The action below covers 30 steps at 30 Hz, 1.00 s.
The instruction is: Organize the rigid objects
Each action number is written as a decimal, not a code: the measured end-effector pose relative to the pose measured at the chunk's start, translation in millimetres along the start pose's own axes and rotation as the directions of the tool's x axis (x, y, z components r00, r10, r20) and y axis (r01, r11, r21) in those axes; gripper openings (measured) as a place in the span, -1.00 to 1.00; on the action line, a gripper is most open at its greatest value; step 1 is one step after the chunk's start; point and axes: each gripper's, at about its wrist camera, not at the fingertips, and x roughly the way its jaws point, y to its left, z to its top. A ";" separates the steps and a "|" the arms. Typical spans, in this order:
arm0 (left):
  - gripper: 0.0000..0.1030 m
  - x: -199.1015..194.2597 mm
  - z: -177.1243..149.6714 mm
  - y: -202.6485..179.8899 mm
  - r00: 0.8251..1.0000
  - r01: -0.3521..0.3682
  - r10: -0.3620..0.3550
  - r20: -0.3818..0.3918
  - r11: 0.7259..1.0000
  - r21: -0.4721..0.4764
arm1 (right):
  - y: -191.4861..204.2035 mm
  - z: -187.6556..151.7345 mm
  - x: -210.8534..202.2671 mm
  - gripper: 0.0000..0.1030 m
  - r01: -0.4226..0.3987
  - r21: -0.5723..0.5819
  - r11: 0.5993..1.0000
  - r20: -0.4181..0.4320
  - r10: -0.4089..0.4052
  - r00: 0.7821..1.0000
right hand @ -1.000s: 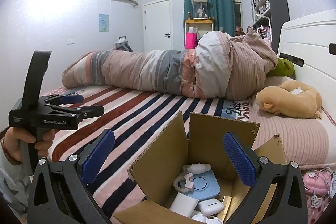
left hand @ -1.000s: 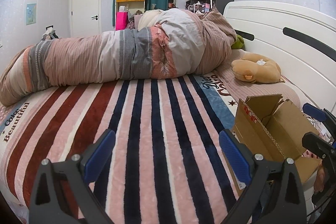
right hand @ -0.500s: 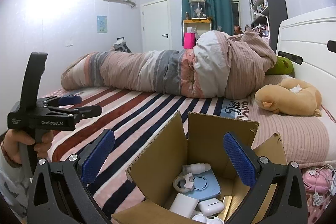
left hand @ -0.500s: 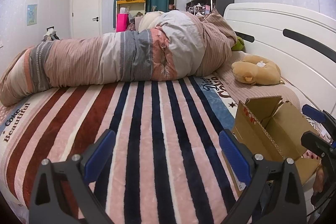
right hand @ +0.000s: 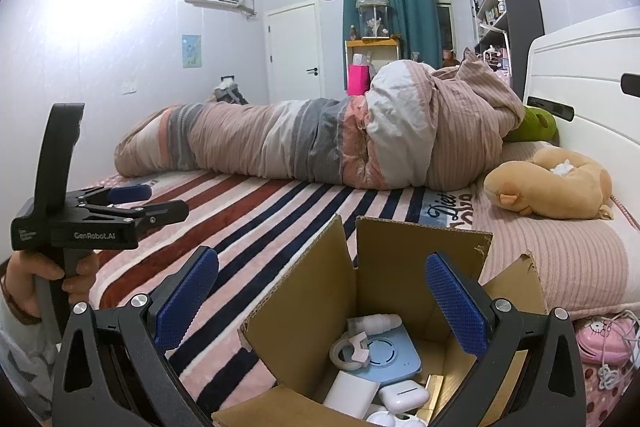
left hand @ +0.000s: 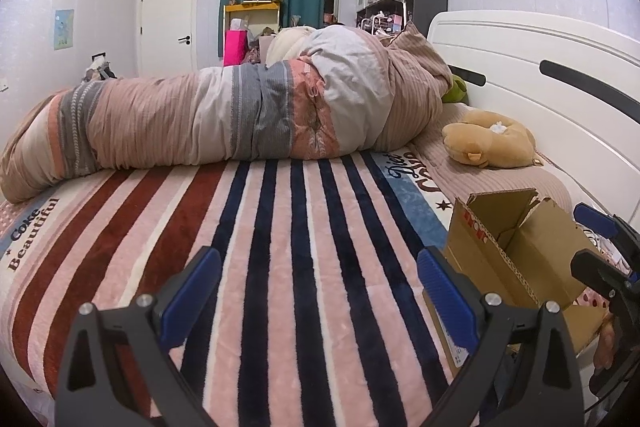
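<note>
An open cardboard box stands on the striped blanket. It holds a light blue flat device, a roll of tape, a white tube and white earbud cases. My right gripper is open and empty, just above the box opening. My left gripper is open and empty over the blanket, left of the box. The left gripper also shows in the right wrist view.
A rolled duvet lies across the far side of the bed. A tan plush toy sits by the white headboard. A pink toy phone lies right of the box.
Both grippers have barely shifted; the views drifted slightly. Both stay open and empty.
</note>
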 end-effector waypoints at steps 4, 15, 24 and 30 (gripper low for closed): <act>0.90 -0.3 -0.5 -0.8 1.000 -0.003 0.003 0.004 1.000 0.001 | 3.8 1.3 -1.1 1.00 0.011 0.009 1.000 0.013 -0.011 1.000; 0.90 -1.3 0.2 -0.4 1.000 -0.002 0.003 0.008 1.000 -0.004 | 7.9 3.2 -1.3 1.00 0.020 0.018 1.000 0.021 -0.020 1.000; 0.90 -1.0 1.9 -0.2 1.000 -0.002 0.002 0.008 1.000 -0.011 | 9.2 5.2 -1.7 1.00 0.029 0.019 0.999 0.030 -0.030 0.999; 0.90 -0.8 2.3 2.1 1.000 -0.003 0.003 0.009 1.000 -0.010 | 10.2 5.7 -2.0 1.00 0.031 0.020 0.999 0.030 -0.031 0.999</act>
